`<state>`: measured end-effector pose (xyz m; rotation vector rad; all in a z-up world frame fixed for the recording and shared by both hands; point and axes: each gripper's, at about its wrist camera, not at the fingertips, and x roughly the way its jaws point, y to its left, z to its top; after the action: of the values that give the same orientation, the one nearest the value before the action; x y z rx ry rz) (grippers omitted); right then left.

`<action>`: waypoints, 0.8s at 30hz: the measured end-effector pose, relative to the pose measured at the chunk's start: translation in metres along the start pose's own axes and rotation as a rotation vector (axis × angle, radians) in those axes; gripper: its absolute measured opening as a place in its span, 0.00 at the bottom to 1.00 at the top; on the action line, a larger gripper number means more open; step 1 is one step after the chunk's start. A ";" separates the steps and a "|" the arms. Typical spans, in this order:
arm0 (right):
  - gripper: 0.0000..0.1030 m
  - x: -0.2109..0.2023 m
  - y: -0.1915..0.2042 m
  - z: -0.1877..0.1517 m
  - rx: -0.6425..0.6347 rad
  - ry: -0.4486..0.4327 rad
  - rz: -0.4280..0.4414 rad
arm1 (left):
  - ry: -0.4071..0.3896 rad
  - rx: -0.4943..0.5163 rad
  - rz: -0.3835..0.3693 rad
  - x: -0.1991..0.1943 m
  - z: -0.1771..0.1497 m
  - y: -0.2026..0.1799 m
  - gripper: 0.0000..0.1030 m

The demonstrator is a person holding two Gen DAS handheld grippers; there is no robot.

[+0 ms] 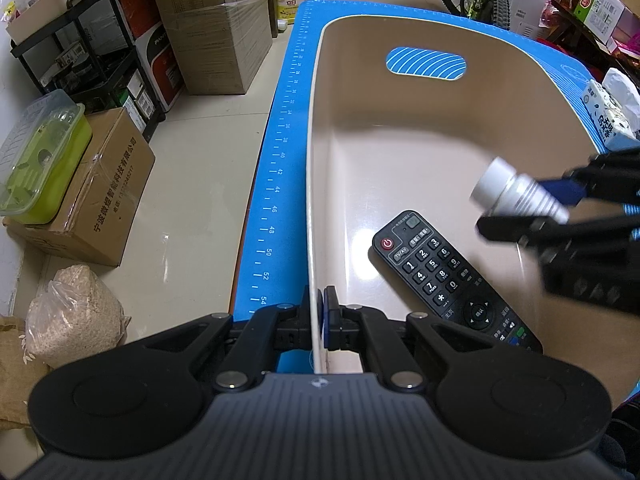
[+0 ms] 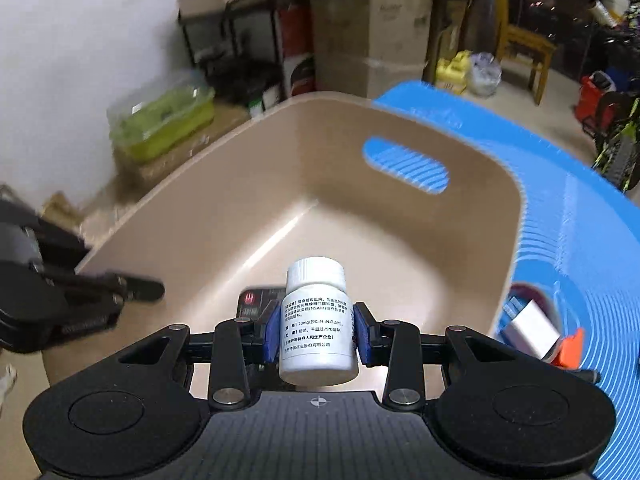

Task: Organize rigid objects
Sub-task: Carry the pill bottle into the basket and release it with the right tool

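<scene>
Landmark: beige plastic tub [image 1: 400, 152] with oval handle cutout, sitting on blue ruled silicone mat [image 1: 280, 168].

Left of tub, on the floor: green lidded plastic container [image 1: 40, 160] on top of a brown cardboard box [image 1: 100, 208], clear bag of grain [image 1: 76, 312] nearer the camera. All well apart from the tub.

Left gripper [image 1: 320, 320]: jaws pressed together on the tub's left wall, one pad outside, one inside, pitched steeply down.

Inside tub, on the floor near that wall: black TV remote control [image 1: 452, 280], lying flat, unobstructed.

Right gripper [image 2: 318, 334]: blue pads pinching white plastic pill bottle [image 2: 316, 320] by its labelled body, cap pointing away from the gripper. Bottle held above the tub interior, over the remote's far end, touching neither. Gripper angled down, enters from the tub's right side.

Right of tub, on mat: patterned tissue pack [image 1: 612, 116]; small white box [image 2: 532, 332] next to an orange item, blurred.
</scene>
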<state>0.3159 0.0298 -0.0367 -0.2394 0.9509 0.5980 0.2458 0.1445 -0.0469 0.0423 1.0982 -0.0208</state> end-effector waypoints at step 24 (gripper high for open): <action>0.61 -0.073 -0.067 -0.014 0.165 -0.175 -0.034 | 0.002 0.000 -0.003 0.000 0.001 -0.001 0.04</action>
<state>0.3135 -0.0578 0.0107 -0.0543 0.8199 0.4979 0.2470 0.1431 -0.0464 0.0404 1.1003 -0.0238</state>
